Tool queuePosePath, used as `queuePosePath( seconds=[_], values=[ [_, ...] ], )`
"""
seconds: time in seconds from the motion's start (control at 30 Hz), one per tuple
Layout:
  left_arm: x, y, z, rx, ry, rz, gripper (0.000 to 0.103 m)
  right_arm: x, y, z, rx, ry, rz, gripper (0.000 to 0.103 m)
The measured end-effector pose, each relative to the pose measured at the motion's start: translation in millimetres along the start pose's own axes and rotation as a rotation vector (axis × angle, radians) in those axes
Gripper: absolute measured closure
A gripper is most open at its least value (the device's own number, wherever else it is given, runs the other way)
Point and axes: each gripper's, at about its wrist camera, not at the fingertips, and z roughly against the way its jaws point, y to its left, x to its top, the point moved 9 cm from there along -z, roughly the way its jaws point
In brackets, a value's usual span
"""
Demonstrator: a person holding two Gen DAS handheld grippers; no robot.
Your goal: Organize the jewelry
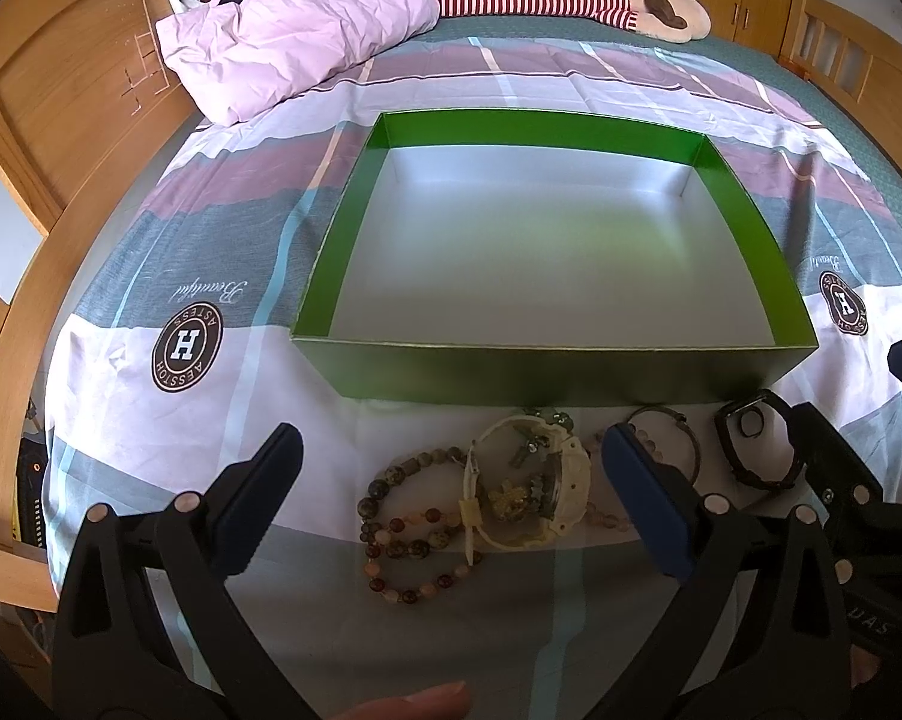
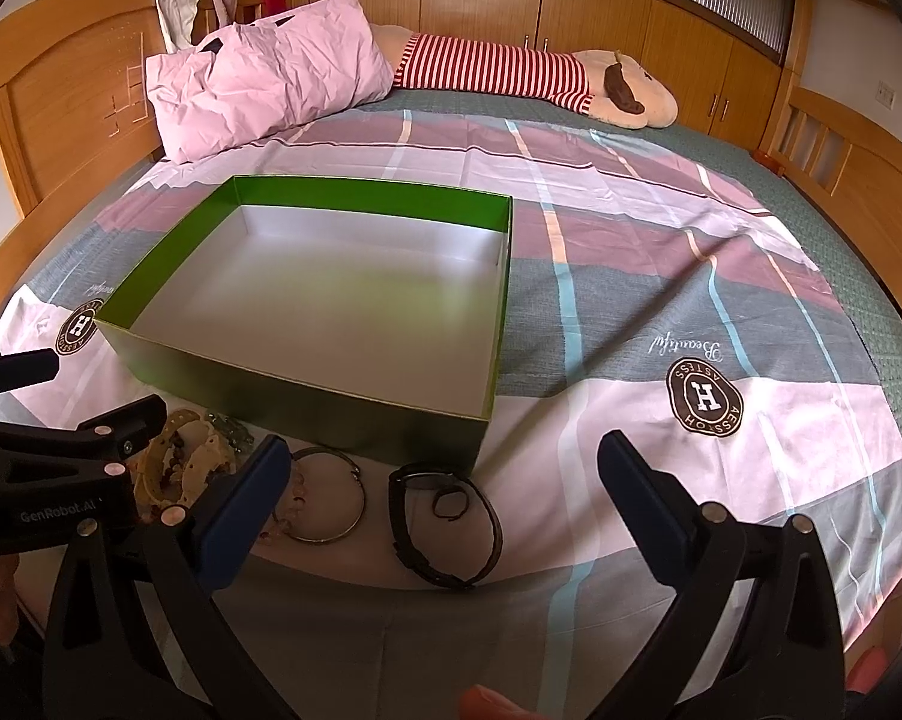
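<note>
on the bed, a green box [image 1: 547, 372] with a silver-grey inner floor sits on a patterned sheet [image 2: 661, 240]; nothing shows inside it. just in front of its near wall lies a row of jewelry. from the left wrist view: a beaded bracelet [image 1: 402, 534] of brown and speckled beads, touching a cream watch [image 1: 535, 480] with greenish pieces heaped in its loop. beside that is a thin bangle [image 1: 685, 438], then a black watch [image 1: 757, 450] at the right end.

left gripper [image 1: 451, 498]: fingers spread wide apart, holding nothing, hovering above the bracelet and cream watch. right gripper [image 2: 444, 498]: fingers likewise wide apart, holding nothing, framing the bangle [image 2: 330, 495] and the black watch [image 2: 444, 522], with a small dark ring [image 2: 451, 504] lying inside the watch's loop.

at the far end of the bed rest a pink pillow [image 2: 258, 78] and a plush toy in red-and-white stripes [image 2: 511, 72]. wooden cabinets [image 2: 481, 0] line the wall behind.
</note>
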Motion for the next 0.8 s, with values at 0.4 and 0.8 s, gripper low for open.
queuePosePath(
  seconds=[0.4, 0.8],
  values=[
    [-1, 0, -1, 0.003, 0.003, -0.001, 0.002, 0, 2, 1, 0.001, 0.004, 0.005, 0.001],
    [0, 22, -9, 0.049, 0.040, 0.036, 0.002, 13, -36, -5, -0.085, 0.027, -0.001, 0.001]
  ],
)
